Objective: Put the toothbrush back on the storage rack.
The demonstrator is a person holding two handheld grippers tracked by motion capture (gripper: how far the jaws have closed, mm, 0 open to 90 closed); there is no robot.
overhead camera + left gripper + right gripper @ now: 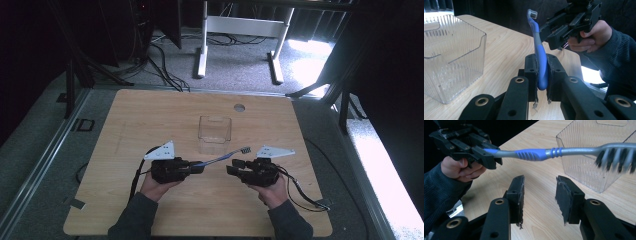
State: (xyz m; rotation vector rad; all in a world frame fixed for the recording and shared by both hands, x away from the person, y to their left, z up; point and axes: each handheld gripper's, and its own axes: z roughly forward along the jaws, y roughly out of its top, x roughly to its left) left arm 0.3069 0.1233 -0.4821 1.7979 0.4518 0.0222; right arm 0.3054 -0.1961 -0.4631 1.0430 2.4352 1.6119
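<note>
The wooden table [150, 125], pale and straight-grained with a small round hole near its far edge, is carrying everything here. At its middle a clear plastic bin [214, 134] is standing upright and open-topped, its walls finely ribbed and its front rim dipping in a scooped notch (probably so that long things can lean out of it).

Just in front of the bin, the left gripper [196, 168] is pinching the butt end of a toothbrush [221, 157] between its black padded jaws, holding it clear of the tabletop with the head reaching out toward the other hand. In the left gripper view the blue handle [541, 70] is sitting squarely between the two pads, which are pressing in on both sides. That low grip is leaving the neck and head free, which would suit either a handover or lowering the brush head-up into the bin.

The right gripper [540, 195] is waiting just below the shaft with its jaws spread wide and nothing between them, their foam facings frayed at the edges. Above them the ribbed blue grip is narrowing to a smooth grey neck and ending in dark and white bristles [616, 157].
</note>
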